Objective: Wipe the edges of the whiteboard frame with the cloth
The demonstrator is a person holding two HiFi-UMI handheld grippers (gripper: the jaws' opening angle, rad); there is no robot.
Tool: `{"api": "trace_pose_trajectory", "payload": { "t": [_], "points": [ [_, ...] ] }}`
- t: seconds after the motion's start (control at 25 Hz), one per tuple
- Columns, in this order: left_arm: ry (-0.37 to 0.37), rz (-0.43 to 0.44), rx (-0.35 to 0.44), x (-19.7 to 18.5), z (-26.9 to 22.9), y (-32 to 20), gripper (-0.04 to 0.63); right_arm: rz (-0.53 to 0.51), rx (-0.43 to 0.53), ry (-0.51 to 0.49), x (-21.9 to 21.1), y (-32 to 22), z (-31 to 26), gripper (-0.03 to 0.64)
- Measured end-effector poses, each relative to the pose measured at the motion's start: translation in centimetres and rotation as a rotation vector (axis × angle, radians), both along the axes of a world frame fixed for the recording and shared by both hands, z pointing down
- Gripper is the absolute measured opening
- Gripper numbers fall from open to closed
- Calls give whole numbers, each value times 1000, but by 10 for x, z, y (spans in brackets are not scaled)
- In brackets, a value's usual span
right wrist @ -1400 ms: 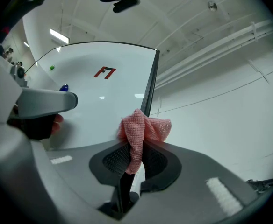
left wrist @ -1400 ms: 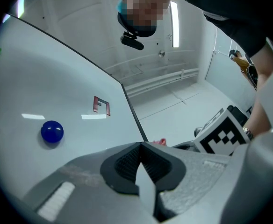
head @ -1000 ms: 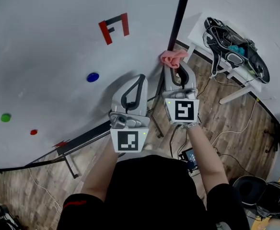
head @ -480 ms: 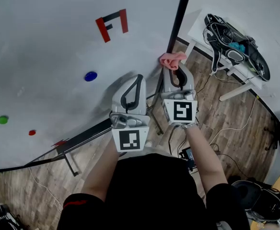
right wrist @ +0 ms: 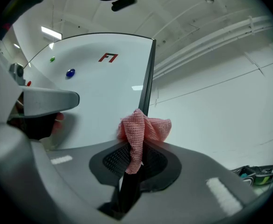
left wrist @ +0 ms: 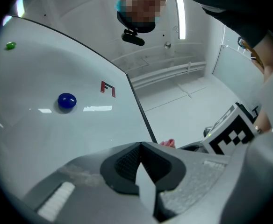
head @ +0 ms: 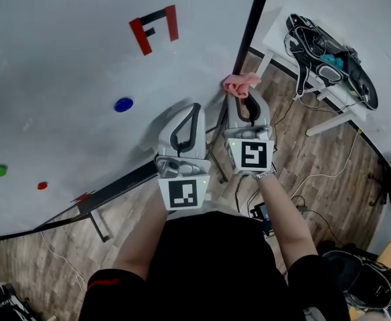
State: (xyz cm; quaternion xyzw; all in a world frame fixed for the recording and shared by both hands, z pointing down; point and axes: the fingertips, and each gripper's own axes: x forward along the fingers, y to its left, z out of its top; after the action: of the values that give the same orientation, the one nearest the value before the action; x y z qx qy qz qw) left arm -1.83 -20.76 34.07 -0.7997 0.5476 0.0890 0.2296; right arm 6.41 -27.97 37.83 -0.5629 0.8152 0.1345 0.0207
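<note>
- Since a second ago your right tool [head: 245, 99] has hardly moved; the cloth [head: 241, 83] has only crept slightly down the whiteboard frame [head: 250, 25].
- That tool is clenched on the cloth's lower fold, with the bunched pink top free above its tips.
- The cloth looks soft, light and limp, so I judge it is best held low, close under the bunch.
- It touches the black frame edge, directly ahead of the tool.
- Your left tool [head: 194, 112] is closed on nothing, just beside.
</note>
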Motion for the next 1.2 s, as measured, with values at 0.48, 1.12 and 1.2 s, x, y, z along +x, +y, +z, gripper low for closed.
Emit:
{"api": "trace_pose_trajectory", "payload": {
  "t": [0.48, 1.12, 1.2],
  "points": [
    [-5, 12, -12, 3, 6, 0, 0, 14, -35, 3, 2, 1, 20, 51],
    [-15, 16, -46, 6, 22, 1, 1, 34, -81, 3, 2, 1, 45, 51],
    [-16, 17, -48, 7, 24, 0, 1, 36, -90, 3, 2, 1, 50, 51]
  ]
}}
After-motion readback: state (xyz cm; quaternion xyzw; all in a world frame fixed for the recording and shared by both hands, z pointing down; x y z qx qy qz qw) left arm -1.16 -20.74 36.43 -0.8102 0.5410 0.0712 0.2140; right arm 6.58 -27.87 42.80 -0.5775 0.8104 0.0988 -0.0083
